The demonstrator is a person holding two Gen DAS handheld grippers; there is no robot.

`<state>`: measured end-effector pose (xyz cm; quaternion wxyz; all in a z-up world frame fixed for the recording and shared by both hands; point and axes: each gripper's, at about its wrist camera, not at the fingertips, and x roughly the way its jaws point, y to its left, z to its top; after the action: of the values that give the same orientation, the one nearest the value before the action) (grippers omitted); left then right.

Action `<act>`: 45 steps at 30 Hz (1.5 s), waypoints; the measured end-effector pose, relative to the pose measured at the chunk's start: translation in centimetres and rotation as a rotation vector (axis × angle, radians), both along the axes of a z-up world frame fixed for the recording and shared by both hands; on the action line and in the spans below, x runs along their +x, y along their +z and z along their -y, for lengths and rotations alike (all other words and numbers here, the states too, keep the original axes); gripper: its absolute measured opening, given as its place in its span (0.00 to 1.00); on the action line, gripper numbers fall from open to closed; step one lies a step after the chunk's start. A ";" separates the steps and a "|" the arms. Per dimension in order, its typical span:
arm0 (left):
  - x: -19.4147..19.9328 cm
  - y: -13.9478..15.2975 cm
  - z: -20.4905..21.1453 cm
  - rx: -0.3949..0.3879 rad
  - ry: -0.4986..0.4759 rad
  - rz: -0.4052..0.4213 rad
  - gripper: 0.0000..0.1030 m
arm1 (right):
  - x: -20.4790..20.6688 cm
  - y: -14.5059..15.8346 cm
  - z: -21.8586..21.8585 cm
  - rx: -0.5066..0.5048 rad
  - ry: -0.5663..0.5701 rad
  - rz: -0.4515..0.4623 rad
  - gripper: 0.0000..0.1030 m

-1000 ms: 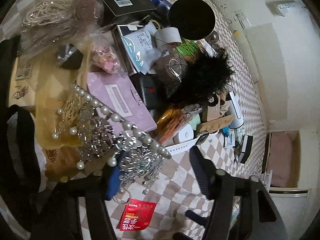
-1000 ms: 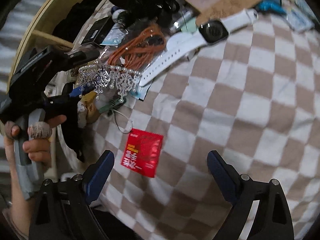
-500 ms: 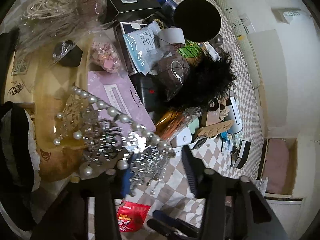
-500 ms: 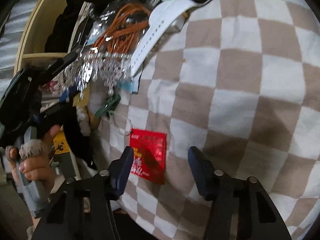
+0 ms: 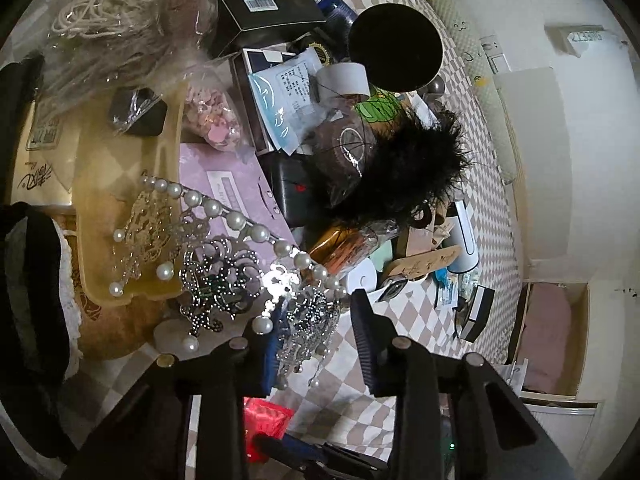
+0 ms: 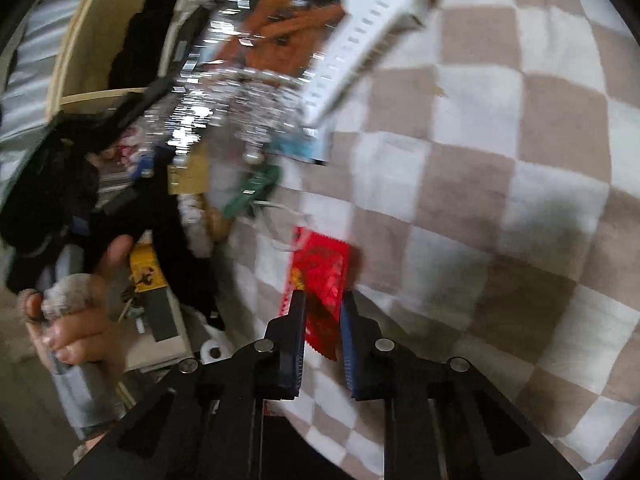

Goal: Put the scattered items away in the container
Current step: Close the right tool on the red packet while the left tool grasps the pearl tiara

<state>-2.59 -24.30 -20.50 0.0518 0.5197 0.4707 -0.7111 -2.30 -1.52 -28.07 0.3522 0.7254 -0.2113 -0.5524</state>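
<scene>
In the left wrist view, the left claw [image 5: 316, 328] sat at the lower middle of the frame, its two fingers moderately apart with a pearl tiara [image 5: 224, 256] draped across them; whether they actually pinched it could not be told. The tiara hung over the edge of a yellow tray [image 5: 120, 184] at the left, beside a purple box [image 5: 232, 192]. A black feather puff [image 5: 412, 168] and a round black lid [image 5: 394, 54] lay in the cluttered pile above.

In the blurred right wrist view, the right claw [image 6: 322, 300] was nearly closed at the lower middle, its fingers on either side of a red packet [image 6: 322, 268] lying on the checkered blanket [image 6: 500, 200]. A hand [image 6: 76, 308] gripped the other tool at the left edge.
</scene>
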 end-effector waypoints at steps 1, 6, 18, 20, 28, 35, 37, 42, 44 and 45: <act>0.0 0.1 0.0 -0.001 0.000 -0.002 0.29 | 0.0 0.5 0.3 -0.016 0.006 -0.008 0.17; 0.3 1.1 0.4 -0.080 0.000 -0.006 0.29 | -0.2 1.0 1.1 -0.033 0.003 -0.013 0.17; 0.4 2.2 0.7 -0.152 -0.010 -0.039 0.29 | -0.6 -0.1 2.2 -0.037 -0.019 0.036 0.17; 0.3 2.3 0.7 -0.150 -0.008 -0.041 0.29 | -0.3 0.0 2.7 -0.034 -0.002 0.027 0.17; 0.1 2.1 0.4 -0.132 0.002 -0.040 0.12 | 0.3 -0.5 3.8 0.059 0.027 -0.014 0.17; 0.2 1.7 0.5 -0.094 0.040 -0.030 0.12 | 0.0 -0.8 3.6 0.063 0.011 -0.001 0.17; 0.4 1.5 0.6 -0.073 0.064 -0.023 0.12 | 0.0 -0.9 3.6 0.064 0.013 -0.002 0.17; 0.4 1.7 0.3 -0.091 0.077 -0.031 0.12 | -0.1 -1.0 3.8 0.064 0.017 -0.005 0.17; 0.4 1.8 0.2 -0.100 0.071 -0.035 0.12 | -0.2 -1.1 3.8 0.064 0.017 -0.004 0.17; 0.3 1.8 0.1 -0.103 0.066 -0.035 0.12 | -0.2 -1.1 3.9 0.065 0.017 -0.005 0.17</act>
<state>-2.27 -24.44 -18.69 0.0937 0.4879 0.4513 -0.7413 -2.52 -5.38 -29.20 0.3336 0.7366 -0.1864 -0.5580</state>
